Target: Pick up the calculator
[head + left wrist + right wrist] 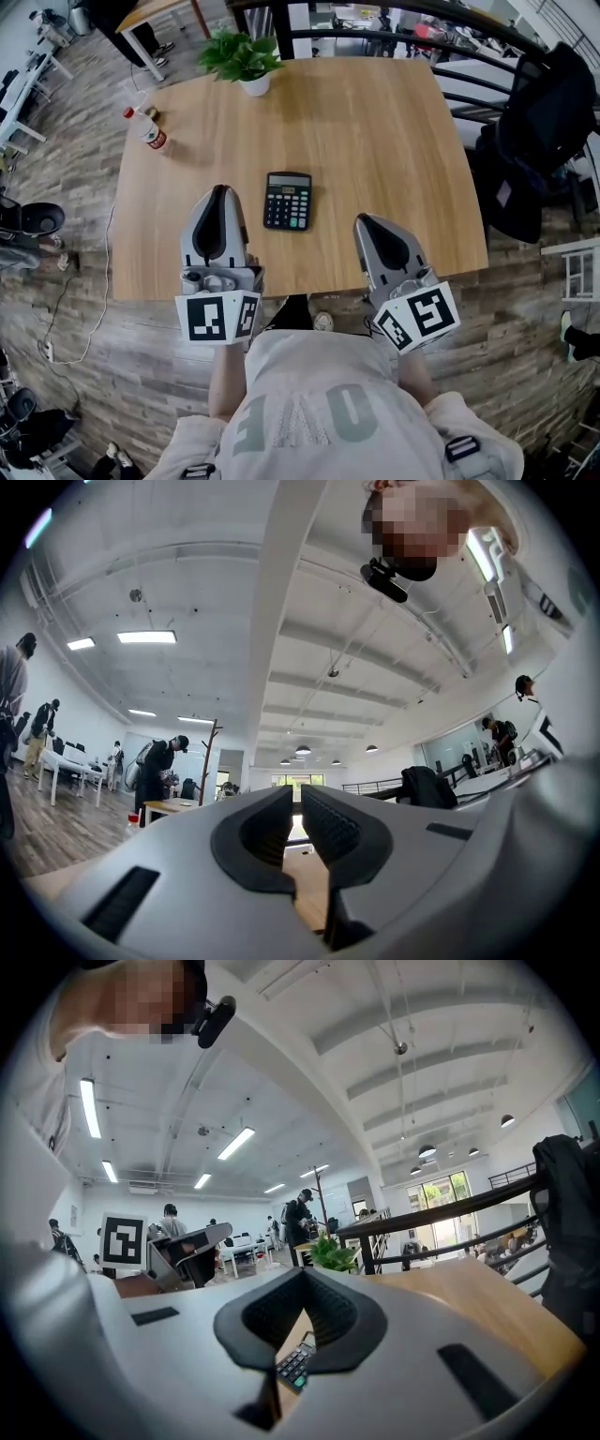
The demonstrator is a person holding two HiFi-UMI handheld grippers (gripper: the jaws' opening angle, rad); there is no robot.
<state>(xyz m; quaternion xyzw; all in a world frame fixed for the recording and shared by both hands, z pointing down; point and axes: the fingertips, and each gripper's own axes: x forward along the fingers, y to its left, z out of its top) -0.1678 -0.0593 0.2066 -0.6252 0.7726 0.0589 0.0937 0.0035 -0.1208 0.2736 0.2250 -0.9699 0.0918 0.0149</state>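
A black calculator (288, 200) with a small green key lies flat on the wooden table (384, 141), near its front edge. My left gripper (221, 190) hovers just left of it with its jaws shut and nothing between them. My right gripper (359, 220) hangs to the right of the calculator and a little nearer to me, also shut and empty. In the right gripper view part of the calculator (294, 1365) shows through the hollow behind the closed tips (302, 1274). The left gripper view looks over the table past its closed tips (296, 794); the calculator is not in it.
A potted green plant (246, 58) stands at the table's far edge. A small bottle with a red cap (147, 128) stands at the far left. A dark railing (487, 66) and a black jacket (544, 122) are to the right. Several people stand in the room behind.
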